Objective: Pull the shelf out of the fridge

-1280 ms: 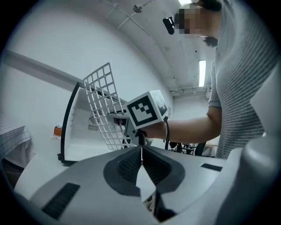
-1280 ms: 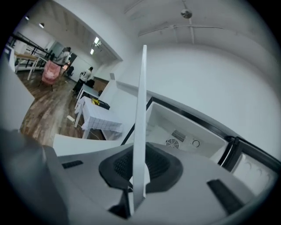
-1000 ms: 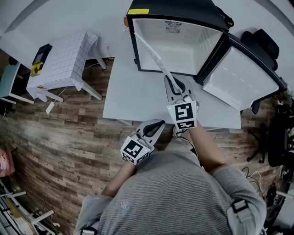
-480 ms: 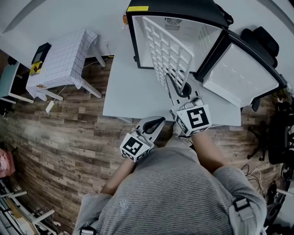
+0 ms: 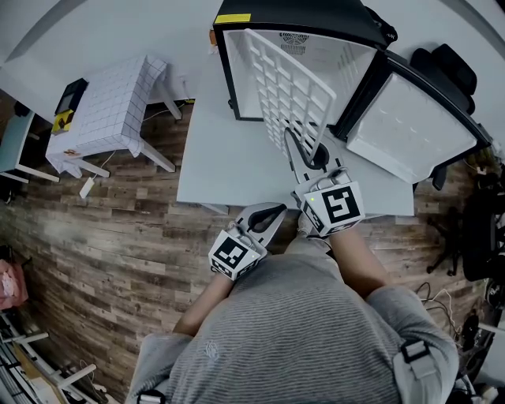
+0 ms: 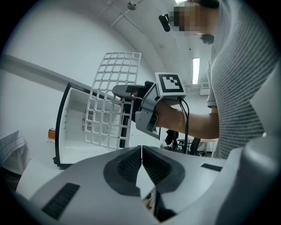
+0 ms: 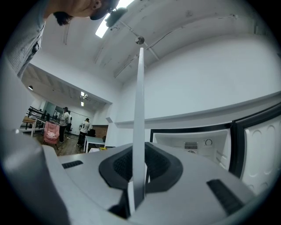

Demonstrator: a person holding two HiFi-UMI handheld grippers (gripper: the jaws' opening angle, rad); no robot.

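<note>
Right gripper (image 5: 302, 150) clamped on shelf (image 5: 288, 87) edge, holding it tilted upright at upper centre, before fridge (image 5: 316, 20) opening, likely to clear it. Left gripper (image 5: 267, 213) closed, empty, idle near tabletop (image 5: 229, 166) edge.

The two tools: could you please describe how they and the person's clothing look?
Both left tool and right tool: pale grey shells, black ribbed pads, a white cube with black square markers each. Black cable on the right one. Grey striped short-sleeved shirt.
</note>
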